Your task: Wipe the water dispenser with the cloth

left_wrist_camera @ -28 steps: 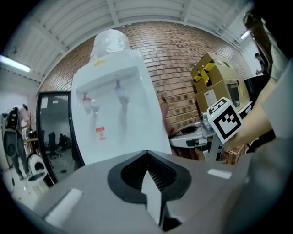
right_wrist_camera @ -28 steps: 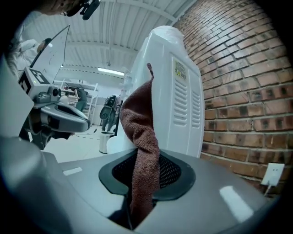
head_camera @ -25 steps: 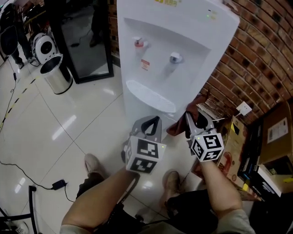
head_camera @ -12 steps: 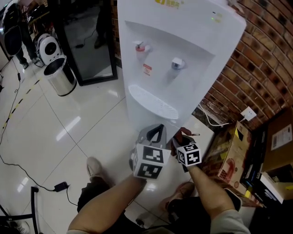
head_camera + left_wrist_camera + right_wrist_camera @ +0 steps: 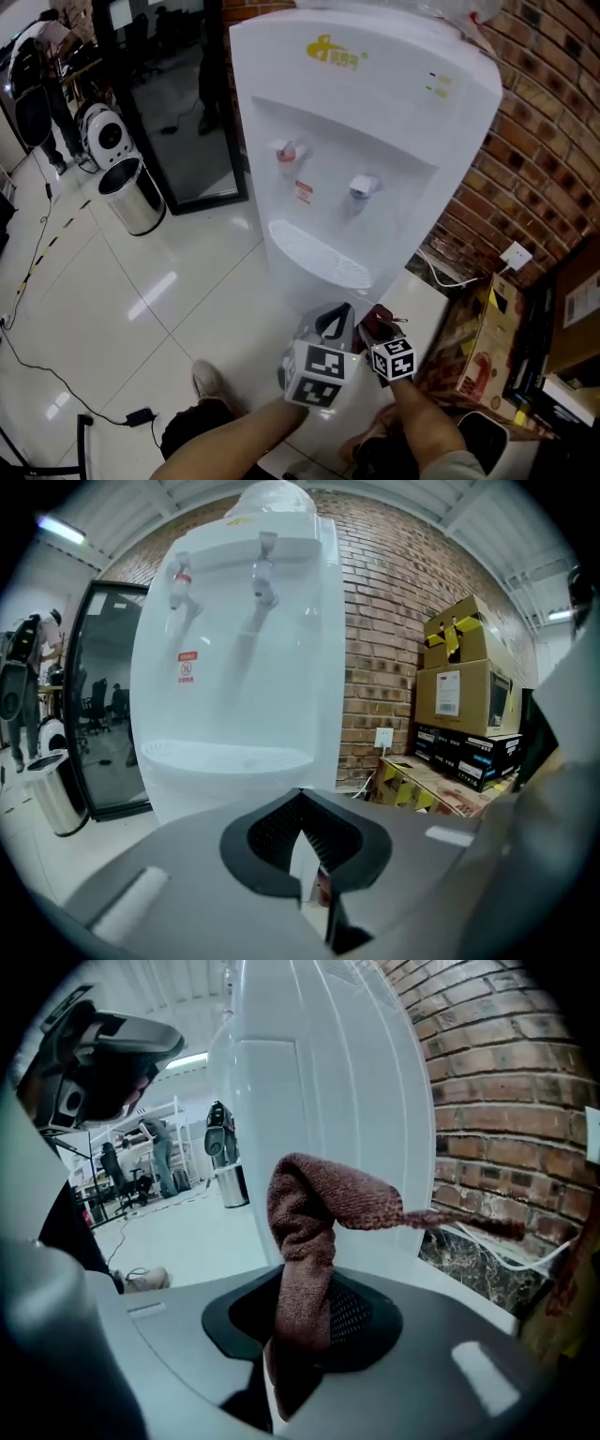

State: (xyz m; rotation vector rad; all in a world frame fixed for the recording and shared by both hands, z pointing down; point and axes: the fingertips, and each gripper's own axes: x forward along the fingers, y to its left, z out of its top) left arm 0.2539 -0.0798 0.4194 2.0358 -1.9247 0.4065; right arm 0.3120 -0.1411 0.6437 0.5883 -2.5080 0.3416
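Note:
The white water dispenser stands against the brick wall, with a red tap and a blue tap above its drip tray. Both grippers hang low in front of its base. My right gripper is shut on a reddish-brown cloth. In the right gripper view the cloth rises from between the jaws and flops right, beside the dispenser's side. Those jaws have just been closing slightly on the cloth. My left gripper sits just left of it, shut and holding nothing, facing the dispenser's front.
A steel bin and a black-framed glass door stand at the left. Cardboard boxes and a wall socket with a white cable are at the right. The person's shoe is on the tiled floor.
My right gripper has dropped with the cloth and come in close beside the left gripper. The left gripper has sunk a little. The head view now shows more of the dispenser's top.

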